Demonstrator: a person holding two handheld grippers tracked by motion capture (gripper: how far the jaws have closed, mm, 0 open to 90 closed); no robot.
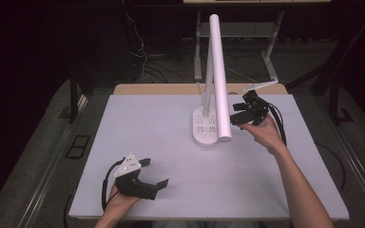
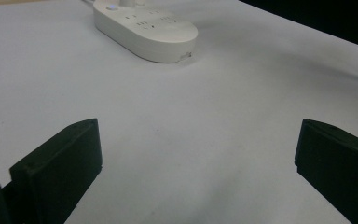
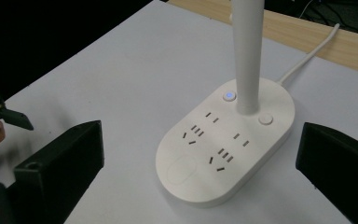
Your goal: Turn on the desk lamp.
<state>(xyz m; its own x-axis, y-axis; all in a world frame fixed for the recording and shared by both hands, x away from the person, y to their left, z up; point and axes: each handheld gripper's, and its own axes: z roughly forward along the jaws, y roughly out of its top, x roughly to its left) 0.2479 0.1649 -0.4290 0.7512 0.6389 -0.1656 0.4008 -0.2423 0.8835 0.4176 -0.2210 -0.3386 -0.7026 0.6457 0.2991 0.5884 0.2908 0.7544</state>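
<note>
From above, my left gripper [image 1: 152,173] rests near the front-left corner of the surface [image 1: 147,123] with its jaws wide, while my right gripper [image 1: 237,117] hovers just beside the white lamp base [image 1: 205,127], which sits toward the back edge, right of middle. Along my left jaws, wide and holding nothing, the lamp base [image 2: 145,28] lies well apart. Along my right jaws, also wide, the lamp base [image 3: 223,144] sits between them, its 1 blue-lit button [image 3: 229,96] beside the stem [image 3: 248,51].

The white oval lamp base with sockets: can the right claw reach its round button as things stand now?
Probably yes. The right claw hovers open beside the white oval lamp base, and nothing lies between its jaws and the round button; only the white lamp post stands close by.
</note>
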